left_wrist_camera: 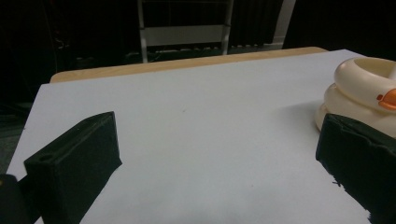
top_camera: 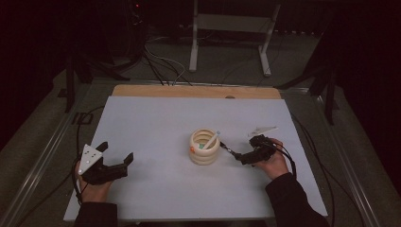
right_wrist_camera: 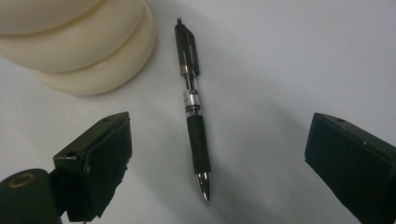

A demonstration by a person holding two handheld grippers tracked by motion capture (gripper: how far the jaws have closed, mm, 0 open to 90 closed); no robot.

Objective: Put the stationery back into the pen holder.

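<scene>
A cream holder (top_camera: 204, 147) made of stacked rings stands mid-table with a white pen-like stick (top_camera: 211, 139) leaning inside it. It has a small orange mark (left_wrist_camera: 387, 99) on its side. A black click pen (right_wrist_camera: 194, 107) lies flat on the white sheet just right of the holder (right_wrist_camera: 84, 42), also seen as a thin dark line (top_camera: 227, 150). My right gripper (right_wrist_camera: 219, 158) is open, one jaw on each side of the pen, not touching it; its hand (top_camera: 272, 163) rests at the right. My left gripper (top_camera: 116, 153) is open and empty at the front left, the holder (left_wrist_camera: 369, 88) beyond its right jaw.
A white sheet (top_camera: 156, 123) covers the table, with a strip of wood (top_camera: 196, 91) showing along the far edge. Behind the table stand a metal frame (top_camera: 231, 23) and cables on the floor (top_camera: 161, 61). Dark stands flank both sides.
</scene>
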